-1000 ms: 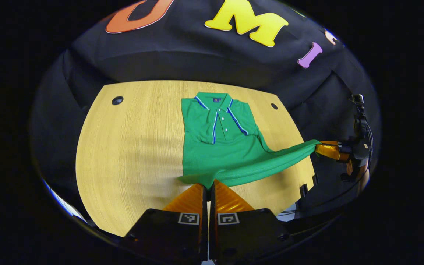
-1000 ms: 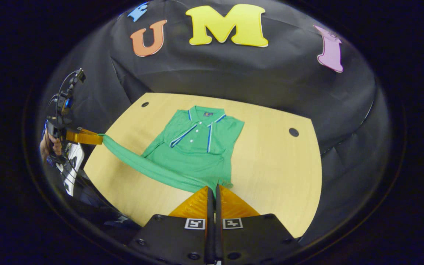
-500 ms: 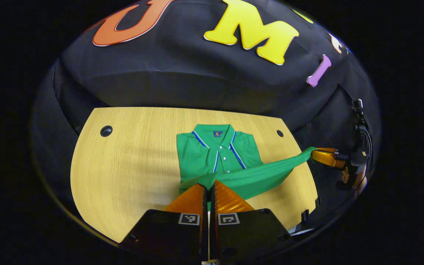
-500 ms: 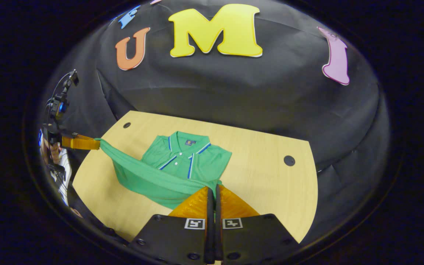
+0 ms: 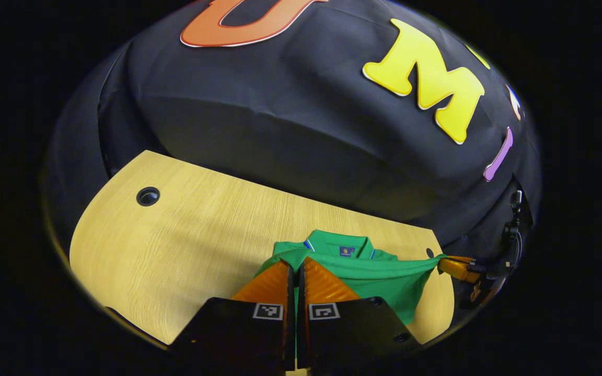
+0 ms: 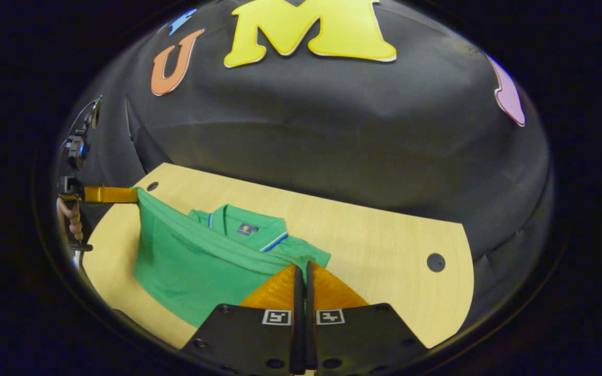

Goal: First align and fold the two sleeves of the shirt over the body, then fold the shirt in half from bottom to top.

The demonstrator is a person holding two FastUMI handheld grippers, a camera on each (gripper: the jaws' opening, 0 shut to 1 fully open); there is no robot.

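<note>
I hold the hem (image 6: 186,232) of the shirt (image 6: 196,266) stretched between my two tongs, one bottom corner in each. My left gripper (image 5: 296,269) is clenched on the left corner, green knit bunched between its closed fingers. My right gripper (image 6: 303,271) is clenched on the right corner the same way; in the left gripper view I see it at the far right (image 5: 450,267), with the cloth taut up to it.

The shirt lies on the pale wood-grain table (image 6: 363,245), collar (image 6: 251,232) at the far side. The raised hem runs left to right, its long axis from one gripper to the other, and sits just short of the collar. The lower body hangs from it in a soft slack sheet over the part lying flat. I judge the half-fold nearly made: the hem must go a little farther, then down, level with the shoulders. Both hands seem equally near.

The cloth is a matte piqué knit, limp, with blue-and-white trim at the collar.
</note>
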